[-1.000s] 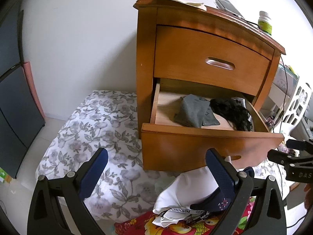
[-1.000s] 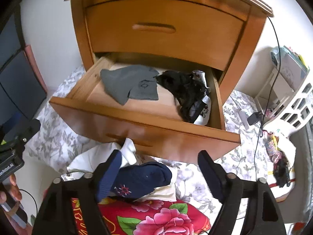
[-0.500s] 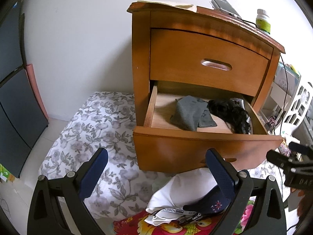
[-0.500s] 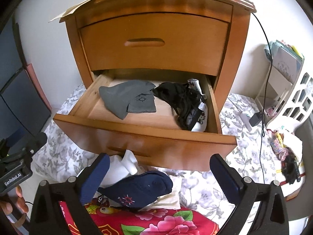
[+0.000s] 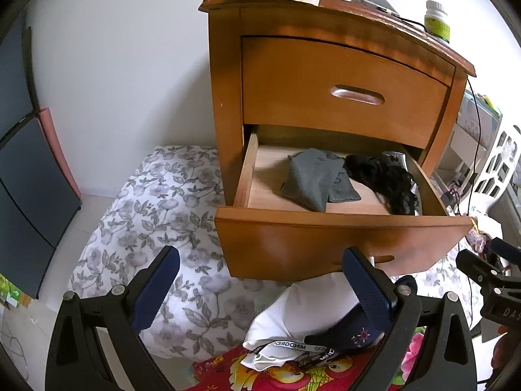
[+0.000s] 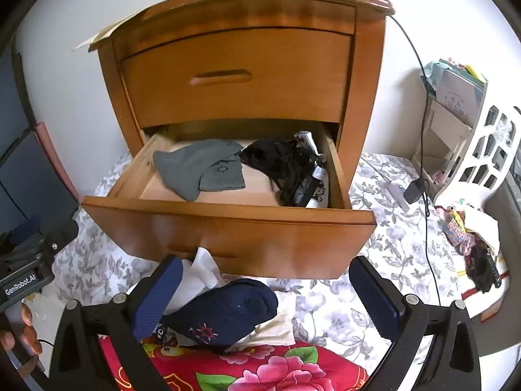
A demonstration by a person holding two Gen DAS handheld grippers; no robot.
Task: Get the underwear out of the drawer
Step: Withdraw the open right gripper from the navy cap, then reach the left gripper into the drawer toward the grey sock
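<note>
Floral bedding (image 6: 355, 296) lies beneath the pulled-out lower drawer (image 6: 228, 228), where grey underwear (image 6: 202, 169) is exposed at twelve o'clock, so both the right gripper (image 6: 263, 296) and left gripper (image 5: 260, 286) are held back with jaws wide and empty, ready for reaching in.

The right gripper (image 6: 265, 290) has spread its jaws to full width; a second ago they stood narrower, close around the navy underwear (image 6: 224, 312), which now lies loose on the white garment (image 6: 198, 277) with neither pad touching it. That gripper has also drawn back and rolled level, so the nightstand (image 6: 241, 75) sits squarer in its view and more of the open lower drawer (image 6: 228, 228) shows above the pads.
</note>
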